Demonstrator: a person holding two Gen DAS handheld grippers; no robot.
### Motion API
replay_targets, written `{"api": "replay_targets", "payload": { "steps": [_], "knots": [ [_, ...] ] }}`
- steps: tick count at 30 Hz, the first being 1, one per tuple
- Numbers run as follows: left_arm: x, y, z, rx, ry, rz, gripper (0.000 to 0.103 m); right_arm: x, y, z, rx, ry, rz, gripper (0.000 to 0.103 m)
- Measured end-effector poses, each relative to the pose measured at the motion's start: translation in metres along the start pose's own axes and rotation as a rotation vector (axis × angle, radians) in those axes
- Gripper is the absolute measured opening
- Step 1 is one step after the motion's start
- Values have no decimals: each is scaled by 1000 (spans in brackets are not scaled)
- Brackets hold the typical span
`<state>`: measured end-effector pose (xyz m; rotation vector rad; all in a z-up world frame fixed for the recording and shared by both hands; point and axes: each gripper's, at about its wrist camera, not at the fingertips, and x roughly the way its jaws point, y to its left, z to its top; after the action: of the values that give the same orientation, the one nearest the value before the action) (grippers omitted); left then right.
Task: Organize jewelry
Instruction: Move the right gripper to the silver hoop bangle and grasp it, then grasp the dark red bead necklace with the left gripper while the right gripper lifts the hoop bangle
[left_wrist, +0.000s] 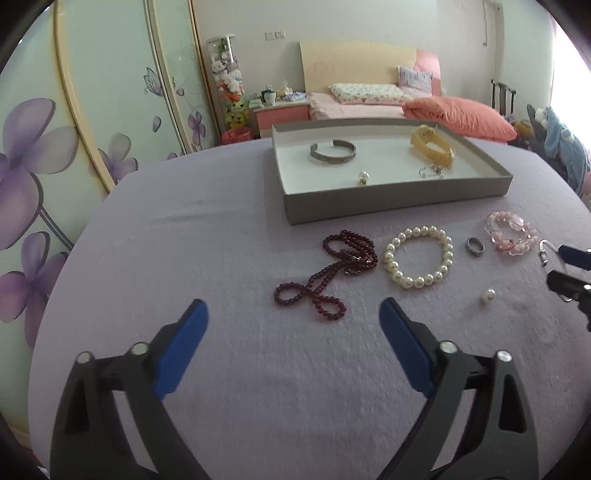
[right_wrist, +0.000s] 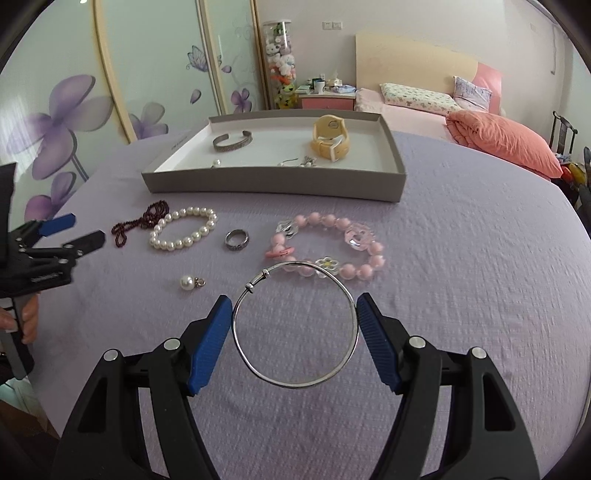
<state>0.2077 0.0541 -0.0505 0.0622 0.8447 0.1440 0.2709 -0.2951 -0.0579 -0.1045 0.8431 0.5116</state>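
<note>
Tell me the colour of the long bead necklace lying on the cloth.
Dark red necklace, clearest in the left wrist view.

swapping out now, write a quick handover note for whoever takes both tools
Right tool: closed on the thin silver bangle, lifted off the cloth.
Left tool: open, empty, hovering near the dark red bead necklace.
Done, in the tray: silver cuff, yellow watch, pearl earring, small clear pieces.
Left on the cloth: red necklace, pearl bracelet, ring, pink bead bracelet, loose pearl charm. Bangle goes in first.

Five bracelets (right_wrist: 323, 245), one ring (right_wrist: 236, 240)
</note>
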Motion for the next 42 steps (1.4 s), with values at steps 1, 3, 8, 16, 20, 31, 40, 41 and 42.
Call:
{"api": "replay_targets", "payload": {
  "steps": [1,3,8,16,20,31,40,41,42],
  "knots": [
    [5,-2,2,1,14,7,87,0,-1,0,3,-1,0,71],
    [15,-7,5,1,41,11,85,0,-5,1,15,-3,-1,71],
    [35,-16,8,-17,103,-7,78,0,-14,-1,41,-3,-1,71],
    [52,-18,24,-117,113,-29,62,-2,-28,-2,72,-7,1,71],
    [56,-25,29,-114,114,-31,62,-2,-32,-3,85,-7,-1,71],
    [60,-29,37,-111,94,-28,23,-7,-30,-1,92,-15,6,71],
    [43,-19,18,-26,73,-67,10,-14,-26,1,88,-35,13,71],
    [40,-17,15,-26,75,-71,10,-15,-25,2,87,-38,14,71],
    [38,-15,13,-25,77,-72,9,-16,-24,3,85,-40,14,71]
  ]
}}
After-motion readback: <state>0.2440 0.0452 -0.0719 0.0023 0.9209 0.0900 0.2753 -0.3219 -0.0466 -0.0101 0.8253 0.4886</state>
